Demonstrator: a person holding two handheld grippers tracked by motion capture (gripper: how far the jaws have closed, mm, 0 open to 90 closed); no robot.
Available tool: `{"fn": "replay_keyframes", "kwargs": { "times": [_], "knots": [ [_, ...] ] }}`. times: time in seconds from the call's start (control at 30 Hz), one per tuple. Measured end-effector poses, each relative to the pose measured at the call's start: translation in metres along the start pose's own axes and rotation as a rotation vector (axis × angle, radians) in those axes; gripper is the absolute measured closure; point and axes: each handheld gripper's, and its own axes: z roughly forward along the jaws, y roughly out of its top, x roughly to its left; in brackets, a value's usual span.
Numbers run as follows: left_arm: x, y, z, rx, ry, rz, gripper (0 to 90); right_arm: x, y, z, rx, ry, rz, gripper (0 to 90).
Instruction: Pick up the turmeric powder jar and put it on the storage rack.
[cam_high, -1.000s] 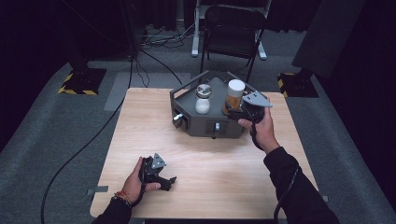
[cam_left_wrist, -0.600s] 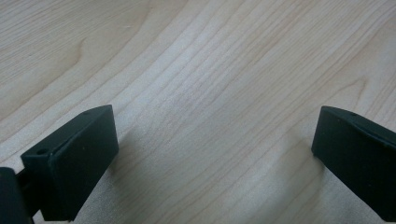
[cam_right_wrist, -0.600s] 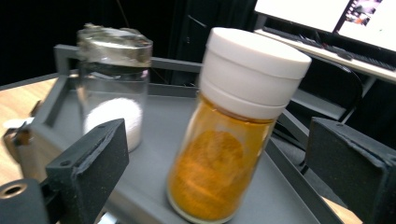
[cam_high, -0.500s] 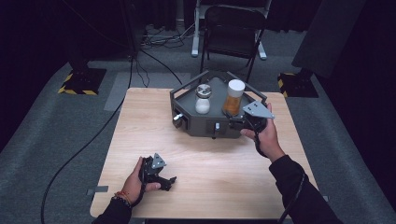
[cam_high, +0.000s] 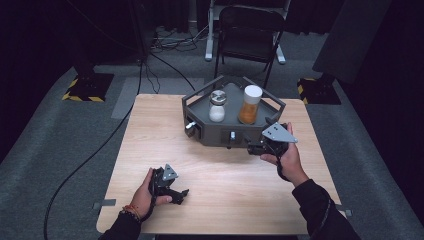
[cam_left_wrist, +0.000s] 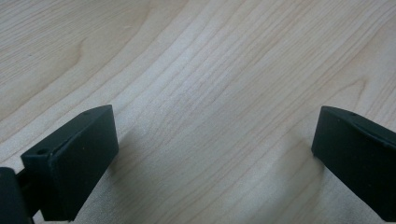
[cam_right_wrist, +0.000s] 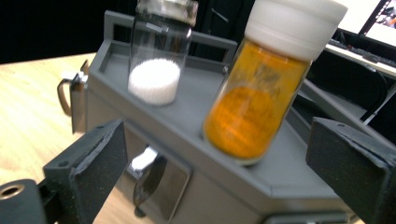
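Note:
A grey angular tray box stands at the back middle of the table. On its top stand a glass jar of white grains with a metal lid and an orange-filled jar with a white lid. My right gripper hovers at the box's front right corner. In the right gripper view it is open, with the orange jar and the white-grain jar beyond its jaws, apart from them. My left gripper rests low at the table's front left, open over bare wood.
The box front carries metal drawer handles, and another handle sits on its left face. The wooden table spreads between my two hands. Behind the table stand a folding chair and cables on the carpet.
My right gripper has drawn back from beside the orange jar toward the person and dropped to the box's front right corner. The jar stays on the box. The left gripper has not moved.

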Motion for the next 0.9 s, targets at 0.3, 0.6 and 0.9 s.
{"fn": "replay_keyframes", "kwargs": {
  "times": [0.3, 0.6, 0.9],
  "knots": [
    [0.000, 0.000, 0.000, 0.000, 0.001, -0.001, 0.0, 0.011, -0.016, -0.009, 0.015, 0.038, -0.044, 5.4],
    [0.000, 0.000, 0.000, 0.000, 0.001, -0.002, 0.0, 0.019, -0.030, -0.018, 0.026, 0.078, -0.045, 5.4],
    [0.000, 0.000, 0.000, 0.001, 0.002, -0.001, 0.0, 0.027, -0.042, -0.028, 0.061, 0.107, -0.099, 5.4]
  ]
}}
